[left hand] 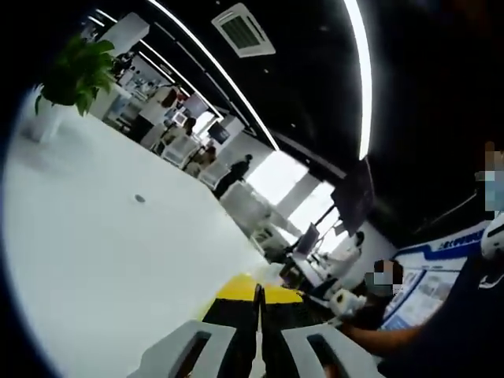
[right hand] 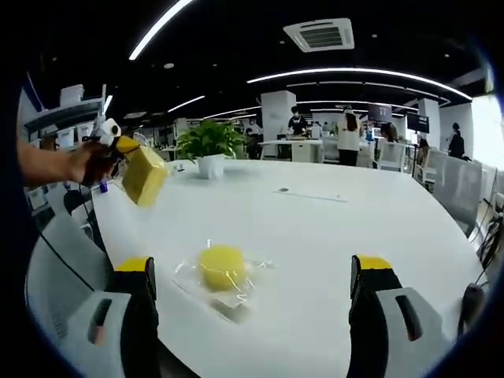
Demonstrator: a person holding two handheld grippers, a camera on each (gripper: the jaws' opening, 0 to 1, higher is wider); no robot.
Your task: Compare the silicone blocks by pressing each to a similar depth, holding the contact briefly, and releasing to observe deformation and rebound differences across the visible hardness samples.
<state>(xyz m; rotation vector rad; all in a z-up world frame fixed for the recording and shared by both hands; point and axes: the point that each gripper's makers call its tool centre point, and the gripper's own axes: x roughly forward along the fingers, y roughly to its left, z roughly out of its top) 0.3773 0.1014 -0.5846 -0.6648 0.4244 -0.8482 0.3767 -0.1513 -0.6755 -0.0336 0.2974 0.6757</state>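
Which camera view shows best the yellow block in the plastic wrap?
The right gripper view: the wrapped yellow block lies whole on the white table, between the open right tool jaws. The left gripper view looks along its closed tool across the table, away from it.

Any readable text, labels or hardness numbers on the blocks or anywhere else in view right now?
Nothing reads clearly.
Blue and white display board, left gripper view: blue lettering along its top band, too blurred to read.
Yellow silicone block in clear wrap on the white table: no visible marking.
Yellow block held up by the left gripper in the right gripper view: no visible marking.
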